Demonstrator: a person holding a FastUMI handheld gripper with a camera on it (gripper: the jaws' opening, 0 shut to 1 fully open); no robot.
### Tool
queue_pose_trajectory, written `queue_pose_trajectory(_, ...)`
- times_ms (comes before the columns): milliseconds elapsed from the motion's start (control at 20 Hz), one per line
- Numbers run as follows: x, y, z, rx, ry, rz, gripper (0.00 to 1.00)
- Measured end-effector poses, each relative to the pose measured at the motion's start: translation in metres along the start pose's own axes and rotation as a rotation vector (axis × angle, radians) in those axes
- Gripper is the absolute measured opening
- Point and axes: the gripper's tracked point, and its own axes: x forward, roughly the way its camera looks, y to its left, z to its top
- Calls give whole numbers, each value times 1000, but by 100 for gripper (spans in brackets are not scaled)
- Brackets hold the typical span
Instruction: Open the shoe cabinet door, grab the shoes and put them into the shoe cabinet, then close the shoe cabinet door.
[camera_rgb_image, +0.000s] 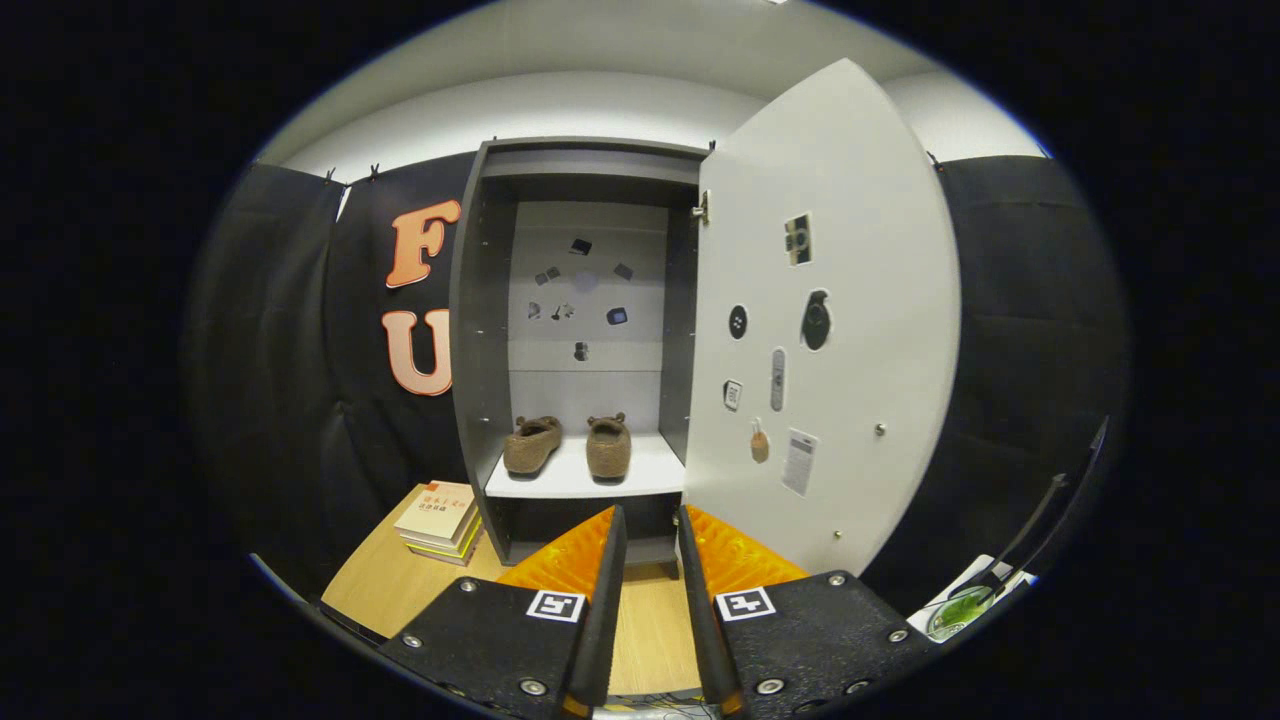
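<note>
Shoes (567, 446) sit side by side on the pale shelf (640, 478) inside the cabinet (480, 330), toes toward the back wall and clear of the shelf's front edge, so the door can swing past them. The door (820, 320) stands wide open on its hinges at the cabinet's right side, its inner face turned outward; small stickers dot it. The gripper (650, 530) hangs in front of the cabinet's lower part, holding nothing, its fingers close together with a narrow gap between them, well short of the shoes. A stack of books (440, 520) lies on the wooden table (390, 590), just beside the cabinet's left front corner. With both shoes stowed, what seems left is to push the door closed, probably from its outer free edge.
</note>
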Motion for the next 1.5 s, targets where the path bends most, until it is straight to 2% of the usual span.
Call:
queue_pose_trajectory(250,-29,-67,-16,-2,20,-105,34)
queue_pose_trajectory(400,-30,-107,-29,7,34,-160,34)
queue_pose_trajectory(600,-16,-153,-41,28,54,-188,38)
queue_pose_trajectory(1000,36,-172,-47,94,44,-93,43)
queue_pose_trajectory(1100,39,-172,-50,100,42,-72,47)
queue_pose_trajectory(1500,47,-166,-50,109,26,-37,47)
